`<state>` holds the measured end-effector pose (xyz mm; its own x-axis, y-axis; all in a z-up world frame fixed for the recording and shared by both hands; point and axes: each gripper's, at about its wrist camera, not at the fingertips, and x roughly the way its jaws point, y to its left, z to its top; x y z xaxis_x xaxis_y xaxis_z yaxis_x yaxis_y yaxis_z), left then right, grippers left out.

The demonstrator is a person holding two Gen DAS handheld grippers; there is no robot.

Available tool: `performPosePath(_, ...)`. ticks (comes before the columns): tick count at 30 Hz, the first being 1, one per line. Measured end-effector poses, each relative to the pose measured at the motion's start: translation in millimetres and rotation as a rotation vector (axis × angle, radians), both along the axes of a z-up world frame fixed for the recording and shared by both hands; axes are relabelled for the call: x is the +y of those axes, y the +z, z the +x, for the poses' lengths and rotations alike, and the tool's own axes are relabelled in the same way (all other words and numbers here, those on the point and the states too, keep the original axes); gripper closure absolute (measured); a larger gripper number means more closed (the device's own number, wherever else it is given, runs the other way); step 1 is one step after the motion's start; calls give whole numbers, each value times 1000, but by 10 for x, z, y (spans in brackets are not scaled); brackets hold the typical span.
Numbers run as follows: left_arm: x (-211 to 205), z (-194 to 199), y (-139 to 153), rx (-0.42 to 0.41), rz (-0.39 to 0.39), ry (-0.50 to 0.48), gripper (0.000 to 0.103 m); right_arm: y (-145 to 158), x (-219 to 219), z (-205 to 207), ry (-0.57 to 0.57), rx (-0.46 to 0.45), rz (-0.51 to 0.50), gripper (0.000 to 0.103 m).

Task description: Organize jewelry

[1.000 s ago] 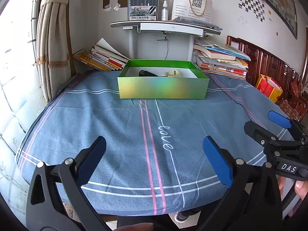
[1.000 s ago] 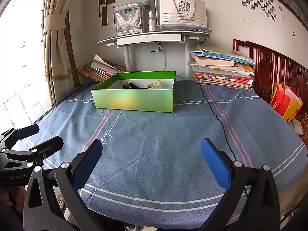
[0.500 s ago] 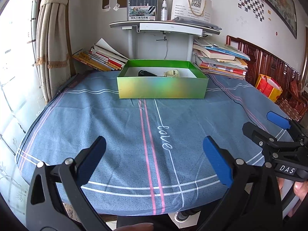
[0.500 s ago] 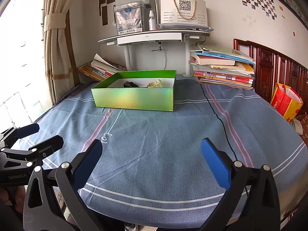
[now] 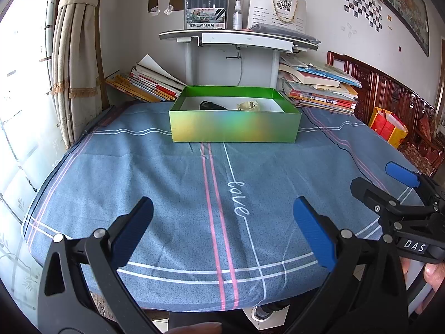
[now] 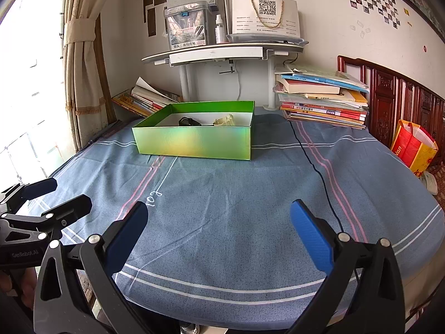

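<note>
Blue bedspread bare as before, green box holding jewelry unmoved, left gripper and right gripper both spread empty: sorting apparently finished.

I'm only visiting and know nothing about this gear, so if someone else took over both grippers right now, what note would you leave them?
Left gripper: open, holds nothing, above the near part of the blue bedspread.
Right gripper: open, holds nothing, beside the left one, also near the front edge.
Green box: lid off, at the far side of the bedspread, well beyond both grippers. Inside lie a dark item and a pale item, too small to identify.
Done: judging by this layout, two pieces are in the box.
Left: no loose jewelry shows on the bedspread; check the box contents before picking anything.
</note>
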<state>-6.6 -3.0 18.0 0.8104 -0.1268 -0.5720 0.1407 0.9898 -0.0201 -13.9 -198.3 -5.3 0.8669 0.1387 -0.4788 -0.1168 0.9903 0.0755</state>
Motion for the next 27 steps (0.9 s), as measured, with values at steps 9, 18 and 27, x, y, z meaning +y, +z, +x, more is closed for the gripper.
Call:
performPosePath(9,-11,-9,2,0,2,-2,4,-2,-1,5,0,2,0,3)
performPosePath(18,-18,-11,-3,4,-1,-6,4,-14,7,5,0,4,0,3)
performPosePath(27,-12,-15,-9,-1,-10,-11,4,-31,2,11,1,10,0,3)
